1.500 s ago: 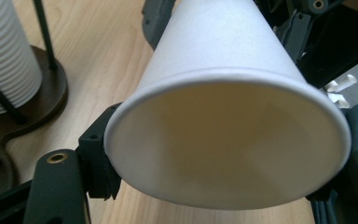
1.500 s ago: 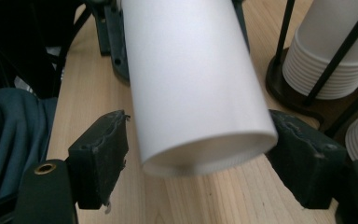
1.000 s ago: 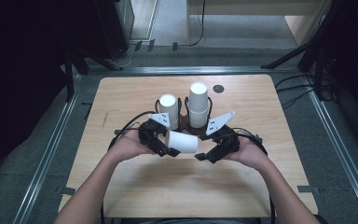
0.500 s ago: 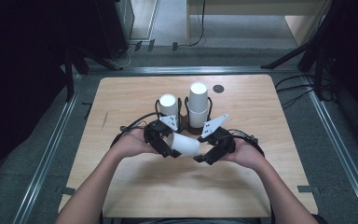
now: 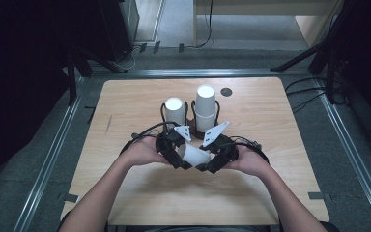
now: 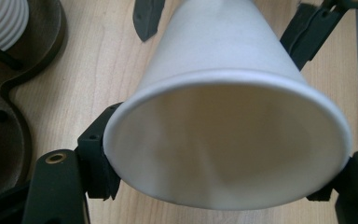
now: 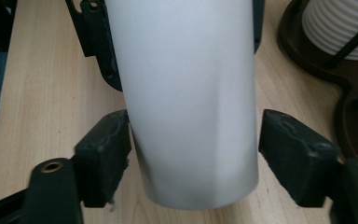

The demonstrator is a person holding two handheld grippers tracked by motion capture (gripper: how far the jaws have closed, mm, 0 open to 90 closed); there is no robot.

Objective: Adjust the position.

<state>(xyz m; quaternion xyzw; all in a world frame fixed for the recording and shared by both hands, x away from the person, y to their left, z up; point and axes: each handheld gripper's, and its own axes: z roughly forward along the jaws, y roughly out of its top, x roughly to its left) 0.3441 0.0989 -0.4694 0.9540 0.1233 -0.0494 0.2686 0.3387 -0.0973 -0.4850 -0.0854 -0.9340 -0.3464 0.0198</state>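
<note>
The right tongs (image 7: pixel 198 154) have just been closing round the paper cup (image 7: pixel 186 93), not yet pinching its base; the left tongs (image 6: pixel 219 172) grip its rim, where over-squeezing could crumple it.

White paper cup (image 5: pixel 196 155), plain, lying on side above table, wide rim toward person's left, undamaged.

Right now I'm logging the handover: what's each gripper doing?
Left gripper: shut on the white paper cup at its rim.
Right gripper: open, jaws just closing around it.
</note>
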